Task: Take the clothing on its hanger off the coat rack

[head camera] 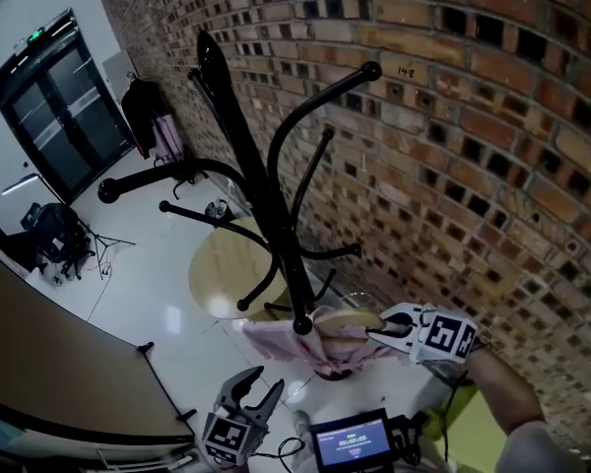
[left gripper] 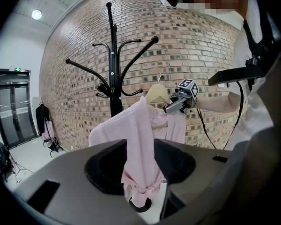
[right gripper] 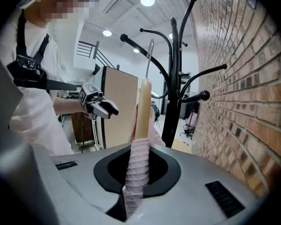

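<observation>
A pink garment [head camera: 320,348] hangs on a wooden hanger [head camera: 353,320] beside the black coat rack [head camera: 266,205]. My right gripper [head camera: 379,331] is shut on the hanger's shoulder, with pink fabric [right gripper: 135,172] pinched between its jaws. In the left gripper view the hanger's metal hook [left gripper: 159,77] stands to the right of the rack's arms [left gripper: 136,60] and looks apart from them. My left gripper [head camera: 264,380] is low and to the left of the garment, open and holding nothing. The right gripper view shows it [right gripper: 110,110] apart from the hanger.
A brick wall [head camera: 473,146] runs close behind the rack. The rack stands on a round wooden base [head camera: 222,264]. A device with a lit screen [head camera: 350,441] sits at my chest. Black double doors [head camera: 54,106] and dark gear [head camera: 49,239] lie far left.
</observation>
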{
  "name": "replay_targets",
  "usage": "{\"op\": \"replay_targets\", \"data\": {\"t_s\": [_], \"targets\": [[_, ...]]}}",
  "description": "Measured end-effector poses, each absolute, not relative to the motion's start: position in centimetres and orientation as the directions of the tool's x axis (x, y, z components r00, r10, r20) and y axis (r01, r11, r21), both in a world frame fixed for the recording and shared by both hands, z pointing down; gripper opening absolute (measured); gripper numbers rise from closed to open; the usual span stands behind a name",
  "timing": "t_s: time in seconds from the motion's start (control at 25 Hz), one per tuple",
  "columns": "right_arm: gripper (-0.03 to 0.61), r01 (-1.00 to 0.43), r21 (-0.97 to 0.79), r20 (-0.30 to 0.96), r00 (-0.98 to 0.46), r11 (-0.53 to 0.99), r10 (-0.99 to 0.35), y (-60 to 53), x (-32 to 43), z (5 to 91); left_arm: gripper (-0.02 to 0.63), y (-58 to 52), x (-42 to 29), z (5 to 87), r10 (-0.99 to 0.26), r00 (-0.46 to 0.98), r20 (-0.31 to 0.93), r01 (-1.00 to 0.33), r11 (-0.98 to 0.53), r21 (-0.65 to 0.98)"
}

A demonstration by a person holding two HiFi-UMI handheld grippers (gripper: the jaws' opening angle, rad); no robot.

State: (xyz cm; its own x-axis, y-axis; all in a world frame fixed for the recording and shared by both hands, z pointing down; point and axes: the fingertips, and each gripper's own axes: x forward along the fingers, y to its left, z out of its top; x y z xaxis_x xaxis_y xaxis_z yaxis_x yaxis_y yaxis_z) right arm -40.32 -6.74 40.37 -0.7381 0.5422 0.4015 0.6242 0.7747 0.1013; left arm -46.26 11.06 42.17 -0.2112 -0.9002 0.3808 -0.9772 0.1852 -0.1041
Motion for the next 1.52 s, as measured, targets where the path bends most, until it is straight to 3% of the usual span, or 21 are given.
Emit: {"op": "replay_targets", "data": {"t_s": [0.64,1.04,1.24,1.36,1.52], "targets": [[0.0,0.397,0.034,0.391,-0.85,0.917,0.353,-7.3,-29.4,40.9,0.143,4.1,-41.3,43.1,-0.915,0.088,0.394,-0.989,-0.129,-0.078],[0.0,0.06,0.061,0.419,-0.907,0.996,0.029,-7.6,-23.0,40.0,0.143,-0.5,-38.2,42.3,-0.817,0.424,0.391,-0.862,-0.497,-0.102],[0.0,-0.116,0.084,0.4,-0.906,0.99,-0.14,-7.4,-20.0,39.8,0.106,-2.3,-36.3,42.9,-0.77,0.531,0.355,-0.8,-0.593,-0.089],[0.0,-0.224,0.094,0.383,-0.891,0.97,-0.243,-7.1,-17.9,40.3,0.009,-3.3,-34.6,43.5,-0.742,0.576,0.343,-0.767,-0.636,-0.086],[0.0,-0.348,0.087,0.365,-0.861,0.933,-0.355,-5.9,-15.1,41.0,0.008,-3.1,-31.2,45.1,-0.67,0.649,0.359,-0.697,-0.714,-0.072]]}}
